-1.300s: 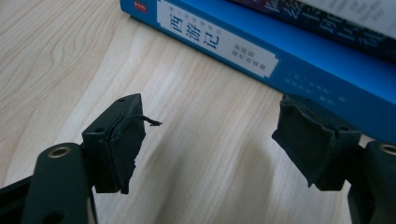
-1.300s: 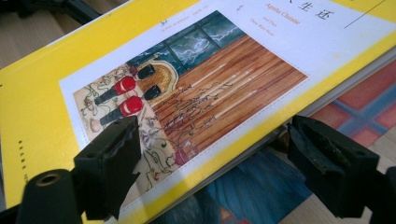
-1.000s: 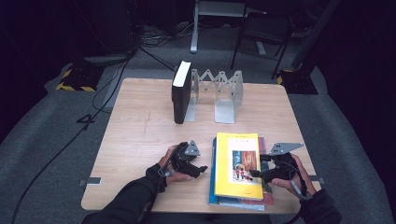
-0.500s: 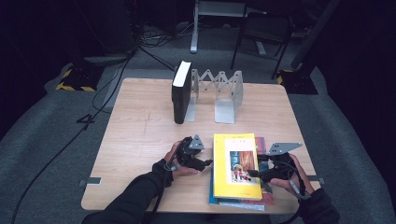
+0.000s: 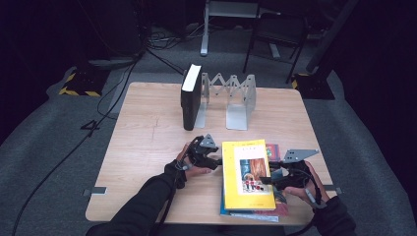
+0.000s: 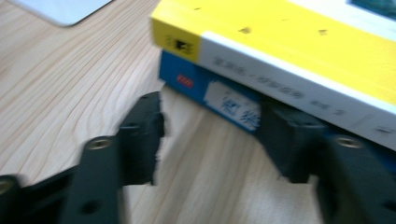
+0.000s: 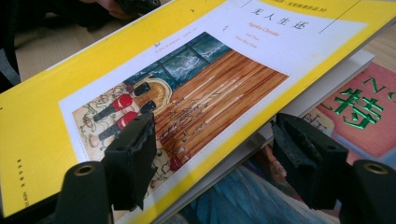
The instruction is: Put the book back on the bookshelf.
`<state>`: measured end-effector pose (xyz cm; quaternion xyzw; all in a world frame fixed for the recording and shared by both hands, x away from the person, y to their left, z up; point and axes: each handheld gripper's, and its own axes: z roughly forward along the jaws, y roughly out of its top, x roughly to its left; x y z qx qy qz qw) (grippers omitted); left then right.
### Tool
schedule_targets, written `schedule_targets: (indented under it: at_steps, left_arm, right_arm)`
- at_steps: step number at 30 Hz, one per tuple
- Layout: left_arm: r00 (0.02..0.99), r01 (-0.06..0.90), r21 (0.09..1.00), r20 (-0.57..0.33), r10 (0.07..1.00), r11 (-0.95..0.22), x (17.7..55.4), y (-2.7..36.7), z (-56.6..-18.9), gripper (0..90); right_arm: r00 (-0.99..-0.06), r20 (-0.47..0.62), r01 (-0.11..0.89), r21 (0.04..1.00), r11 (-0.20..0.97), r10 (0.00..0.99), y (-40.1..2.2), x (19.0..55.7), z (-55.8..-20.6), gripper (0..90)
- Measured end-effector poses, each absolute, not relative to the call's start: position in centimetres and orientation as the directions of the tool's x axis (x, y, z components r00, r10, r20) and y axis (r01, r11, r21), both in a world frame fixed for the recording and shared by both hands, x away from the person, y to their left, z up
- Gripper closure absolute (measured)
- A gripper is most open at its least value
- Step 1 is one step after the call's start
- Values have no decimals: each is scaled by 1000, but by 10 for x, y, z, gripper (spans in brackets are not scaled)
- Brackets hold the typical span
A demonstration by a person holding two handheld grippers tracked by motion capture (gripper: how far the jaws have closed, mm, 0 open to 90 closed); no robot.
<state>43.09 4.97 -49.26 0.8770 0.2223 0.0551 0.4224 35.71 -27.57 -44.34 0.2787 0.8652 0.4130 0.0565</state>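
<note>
While the yellow book [image 5: 248, 173] is lying on top of the book stack [image 5: 252, 210] near the table [image 5: 147, 147] front edge, the left gripper [image 5: 215, 161] is sitting at its spine — jaws half open, just been closing, one jaw against the blue book [image 6: 219, 95] below. The right gripper [image 5: 269, 179] is straddling the yellow book's right edge — jaws narrowing, not yet pinching.

The book stack [image 5: 248, 177] blocks the near right of the table [image 5: 147, 142]. A black book [image 5: 190, 98] and a metal rack [image 5: 231, 98] stand at the far edge. Between them lies open wood; the left half is free for a tool.
</note>
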Motion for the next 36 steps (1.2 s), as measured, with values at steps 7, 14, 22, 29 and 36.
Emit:
schedule_targets:
  at_steps: [7, 14, 22, 29, 36]
  left_arm:
    - [905, 346, 783, -132, 406, -517, 437, 49, -487, 613]
    - [914, 333, 795, -140, 381, -507, 436, 52, -480, 665]
    - [913, 331, 781, -123, 388, -530, 437, 52, -484, 719]
    - [899, 352, 779, -127, 420, -519, 440, 52, -485, 642]
    - [848, 431, 769, -165, 504, -472, 451, 52, -485, 467]
  right_arm:
    - [-841, 118, 403, 788, 465, 527, -278, 358, -437, 390]
    - [-859, 122, 370, 820, 437, 497, -278, 361, -430, 438]
    - [-845, 163, 415, 800, 432, 510, -276, 371, -433, 505]
    - [-870, 121, 341, 847, 407, 478, -275, 366, -424, 641]
    - [-882, 61, 269, 879, 393, 468, -272, 356, -419, 693]
